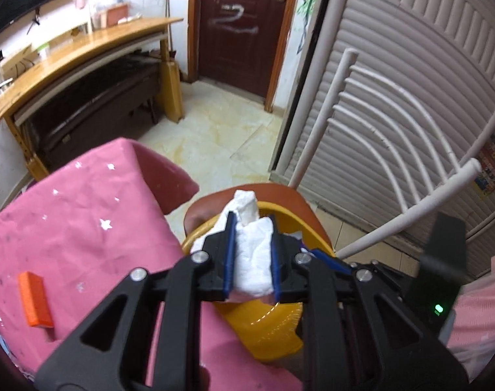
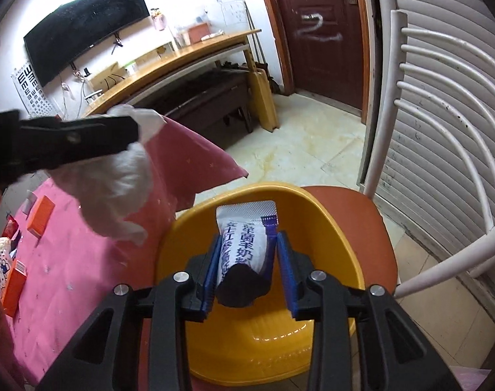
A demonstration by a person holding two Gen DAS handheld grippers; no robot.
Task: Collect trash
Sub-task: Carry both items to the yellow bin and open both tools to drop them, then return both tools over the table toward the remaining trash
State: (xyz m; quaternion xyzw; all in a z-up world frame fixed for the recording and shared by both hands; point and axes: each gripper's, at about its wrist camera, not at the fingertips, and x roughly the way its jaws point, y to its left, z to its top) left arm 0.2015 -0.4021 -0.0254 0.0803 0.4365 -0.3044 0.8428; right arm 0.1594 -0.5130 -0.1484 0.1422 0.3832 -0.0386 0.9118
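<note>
While right gripper [image 2: 247, 268] jaws slack around sachet [image 2: 246, 244] over yellow basin [image 2: 329, 228], left gripper [image 1: 251, 254] clamps tissue [image 1: 252, 260]; either may miss rim.

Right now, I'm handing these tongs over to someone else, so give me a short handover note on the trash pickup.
Left tongs: shut on a crumpled white tissue, above the yellow basin.
Right tongs: over the basin, with a silver packet between them; the right pad stands clear of it, so count them open.
The basin sits on the orange chair seat beside the pink table.
Done: two pieces brought to the basin.
Left: drop both, then check the orange boxes on the table.
</note>
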